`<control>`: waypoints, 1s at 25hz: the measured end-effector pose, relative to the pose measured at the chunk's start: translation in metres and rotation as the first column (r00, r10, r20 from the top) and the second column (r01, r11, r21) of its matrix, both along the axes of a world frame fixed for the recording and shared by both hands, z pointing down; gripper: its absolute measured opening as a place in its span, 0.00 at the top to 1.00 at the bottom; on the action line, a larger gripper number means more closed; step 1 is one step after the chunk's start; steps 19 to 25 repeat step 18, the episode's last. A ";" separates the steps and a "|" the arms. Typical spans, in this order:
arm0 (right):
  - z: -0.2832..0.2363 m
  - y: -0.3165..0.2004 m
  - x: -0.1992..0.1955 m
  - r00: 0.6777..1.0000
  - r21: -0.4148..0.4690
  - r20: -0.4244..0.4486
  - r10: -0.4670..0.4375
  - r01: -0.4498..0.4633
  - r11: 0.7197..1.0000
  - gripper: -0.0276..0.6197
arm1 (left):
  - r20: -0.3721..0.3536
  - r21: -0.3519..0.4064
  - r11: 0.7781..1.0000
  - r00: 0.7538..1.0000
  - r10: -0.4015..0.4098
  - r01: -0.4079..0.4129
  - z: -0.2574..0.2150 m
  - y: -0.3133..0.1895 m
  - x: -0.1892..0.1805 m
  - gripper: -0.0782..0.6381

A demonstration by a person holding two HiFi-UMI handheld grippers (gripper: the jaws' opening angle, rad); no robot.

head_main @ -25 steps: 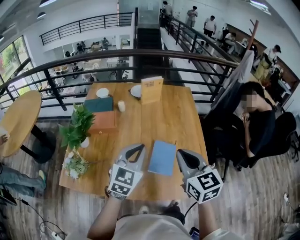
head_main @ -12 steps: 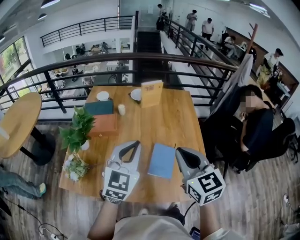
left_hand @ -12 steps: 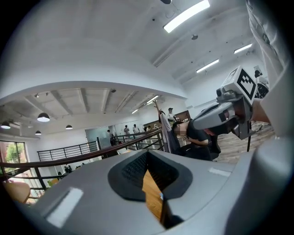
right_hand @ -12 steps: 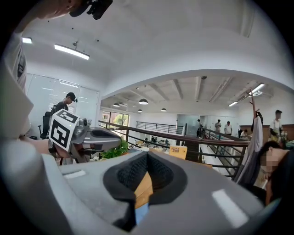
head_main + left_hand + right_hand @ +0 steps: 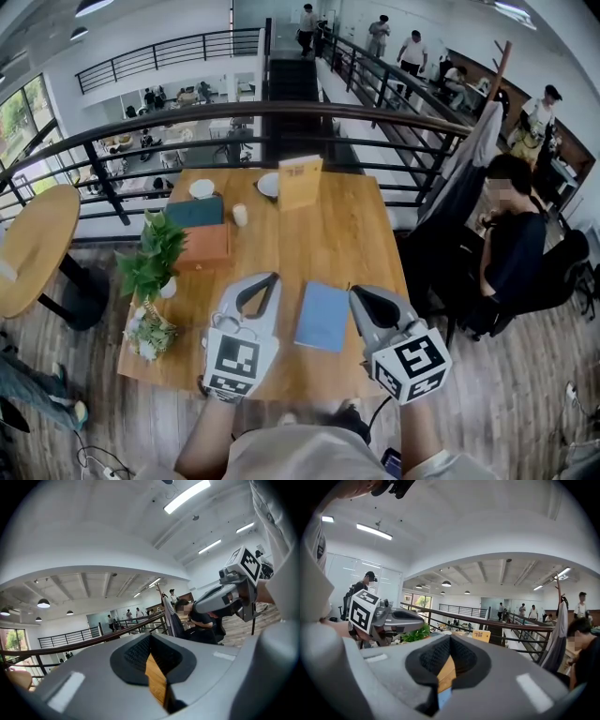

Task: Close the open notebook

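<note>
Blue notebook (image 5: 322,316) lies closed and flat on the wooden surface (image 5: 349,234), between the two tongs. Left tongs (image 5: 270,280): closed, nothing gripped. Right tongs (image 5: 357,293): closed, nothing gripped.

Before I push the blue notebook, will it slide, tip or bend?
The notebook lies closed and flat on the wooden table, so a push would probably slide it, not tip it. It looks thin, so it is likely light, and it may flex if lifted by one edge. Its low edge could be hard to pinch.
</note>
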State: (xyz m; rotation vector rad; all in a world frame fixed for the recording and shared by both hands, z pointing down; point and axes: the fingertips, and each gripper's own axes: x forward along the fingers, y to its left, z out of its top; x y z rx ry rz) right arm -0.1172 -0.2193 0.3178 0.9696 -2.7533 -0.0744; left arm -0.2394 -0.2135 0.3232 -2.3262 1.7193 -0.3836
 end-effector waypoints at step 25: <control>0.010 0.002 0.005 1.000 -0.022 -0.002 0.003 -0.003 1.000 0.96 | 0.001 -0.012 0.999 0.999 0.032 -0.032 0.004 0.000 0.009 0.88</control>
